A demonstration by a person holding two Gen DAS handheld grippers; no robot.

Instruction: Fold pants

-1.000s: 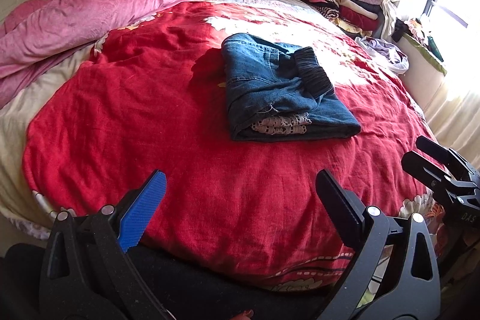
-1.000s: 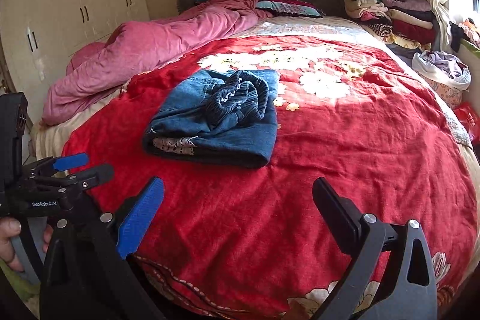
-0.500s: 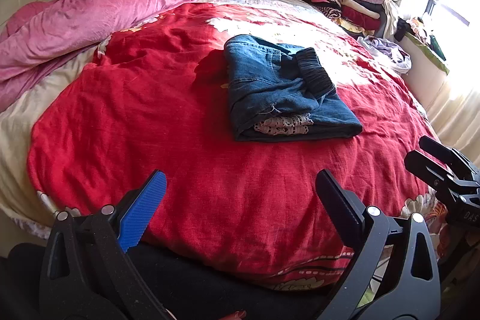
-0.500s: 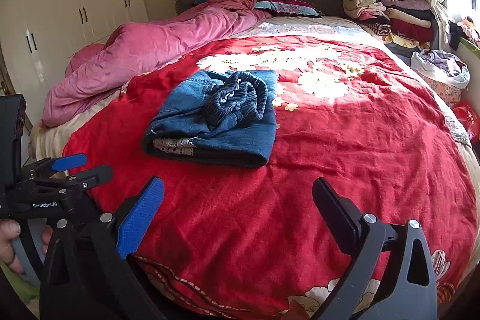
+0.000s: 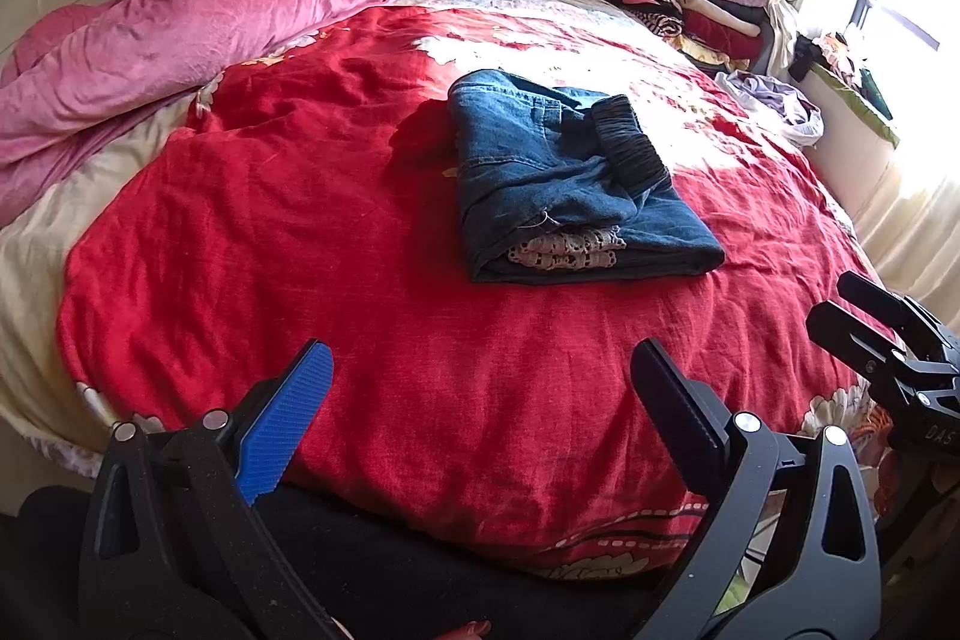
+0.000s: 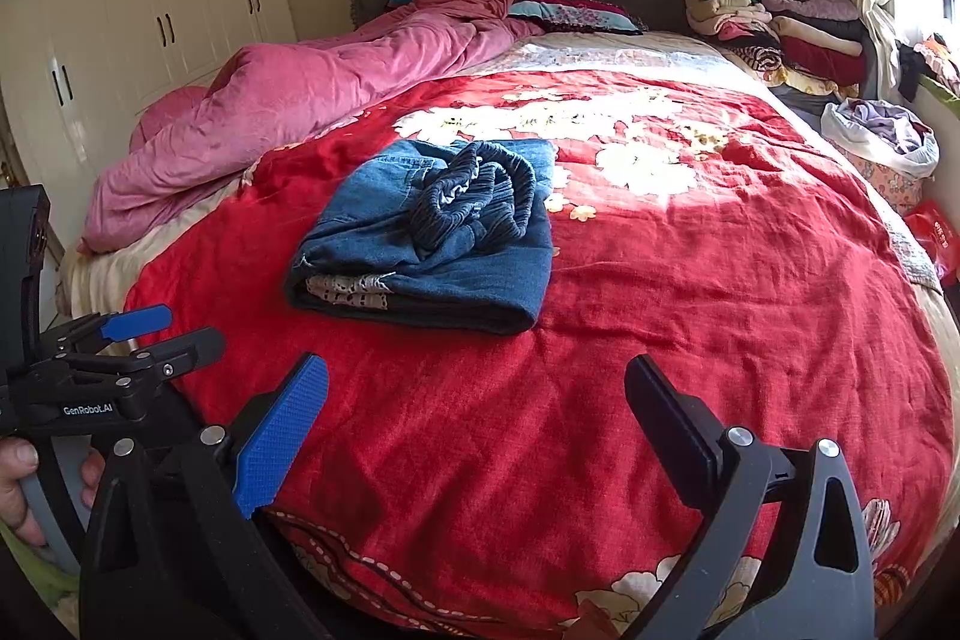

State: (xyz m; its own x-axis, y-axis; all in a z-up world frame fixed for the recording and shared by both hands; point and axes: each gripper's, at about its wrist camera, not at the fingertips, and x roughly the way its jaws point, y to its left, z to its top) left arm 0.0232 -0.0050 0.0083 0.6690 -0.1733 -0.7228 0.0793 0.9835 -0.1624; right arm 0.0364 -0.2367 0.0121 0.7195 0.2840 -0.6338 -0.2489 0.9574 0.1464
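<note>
On the red bedspread [image 5: 300, 232], near the middle of the bed, the blue denim pants [image 5: 558, 178] lie folded into a compact bundle, with the dark elastic waistband [image 5: 630, 148] bunched on top and a strip of lace trim [image 5: 564, 250] showing at the near edge. Left gripper [image 5: 480, 400]: held over the near edge of the bed, jaws spread wide, holding nothing. Right gripper [image 6: 477, 412]: same condition, well apart from the pants. A pink duvet [image 6: 312, 94] lies heaped along the left side. Stacked clothes [image 6: 780, 22] sit by the headboard.
</note>
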